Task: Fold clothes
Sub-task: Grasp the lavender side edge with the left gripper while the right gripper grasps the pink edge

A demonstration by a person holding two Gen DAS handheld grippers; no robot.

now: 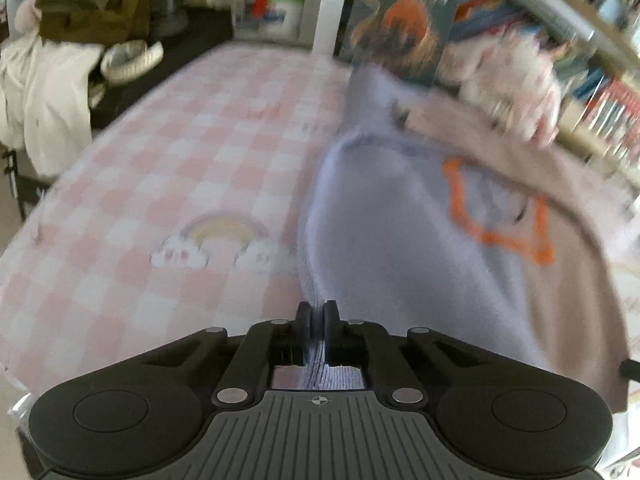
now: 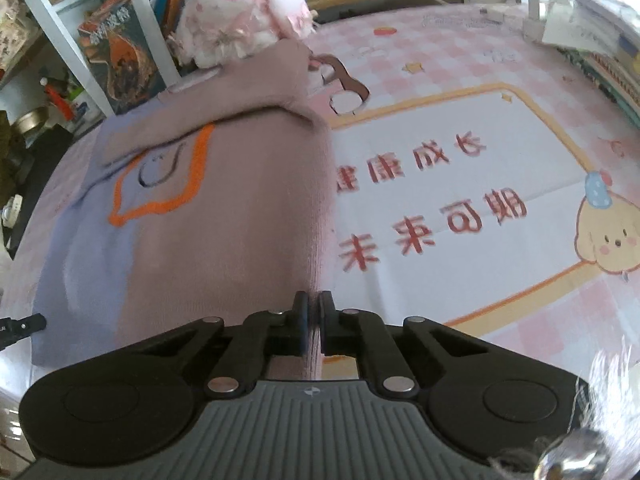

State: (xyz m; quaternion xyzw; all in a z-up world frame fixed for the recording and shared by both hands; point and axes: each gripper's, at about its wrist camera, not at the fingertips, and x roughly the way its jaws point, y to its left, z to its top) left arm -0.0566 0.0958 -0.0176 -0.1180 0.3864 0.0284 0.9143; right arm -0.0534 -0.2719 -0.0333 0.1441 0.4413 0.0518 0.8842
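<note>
Sleeves already folded in on sweater (image 2: 224,216), both grippers (image 1: 316,316) (image 2: 313,312) pinching its hem, bottom-up fold left to do.

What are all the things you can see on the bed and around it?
sweater: one, lilac and dusty pink with an orange outline shape, lying on the bed, near corners pinched by both grippers
bed cover: one, pink and white checks with a rainbow; the right wrist view shows a big white panel with red characters and a cartoon puppy
plush toy: one, white and pink, fluffy, beyond the sweater by the shelves
book: one, dark cover with an orange picture, standing by a white shelf post
clothes pile: one heap, olive and white, far left off the bed
left gripper: one, black, shut on the lilac edge
right gripper: one, black, shut on the pink edge
</note>
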